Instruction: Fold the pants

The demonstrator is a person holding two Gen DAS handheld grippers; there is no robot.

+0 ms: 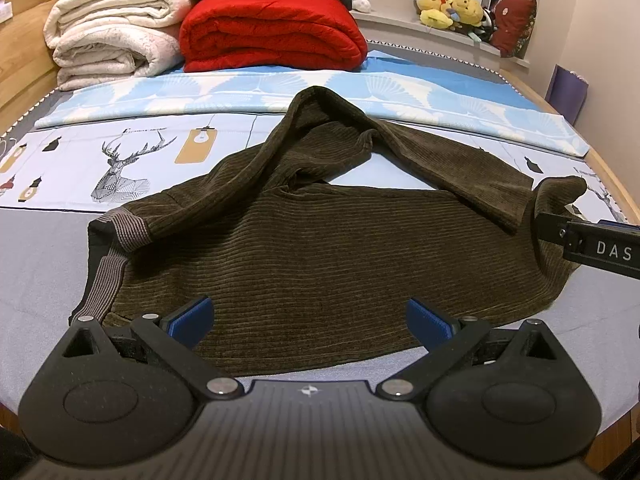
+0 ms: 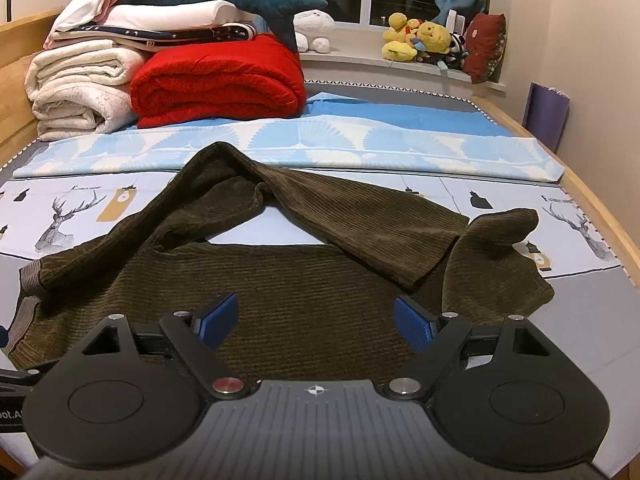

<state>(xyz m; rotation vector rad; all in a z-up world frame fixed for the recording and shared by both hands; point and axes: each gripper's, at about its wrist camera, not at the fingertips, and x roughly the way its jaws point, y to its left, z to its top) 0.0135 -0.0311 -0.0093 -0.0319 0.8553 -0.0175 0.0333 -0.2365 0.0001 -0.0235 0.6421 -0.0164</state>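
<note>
Two tools, left tool [image 1: 308, 322] and right tool [image 2: 316, 322], hover with jaws spread and empty at 6 o'clock of the brown corduroy pants [image 1: 320, 248], which lie rumpled on the bed [image 1: 40, 280], one leg looped toward 12 o'clock. Folding looks barely begun. Readable lettering: "DAS" on the tool body at 3 o'clock.

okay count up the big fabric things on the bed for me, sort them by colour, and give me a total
Brown: 1, the corduroy pants
Red: 1, the folded red quilt
Cream: 1, the folded cream blanket
Light blue patterned: 1, the folded sheet
Total: 4; the mixed linens stacked on top of the cream blanket are left out.
</note>
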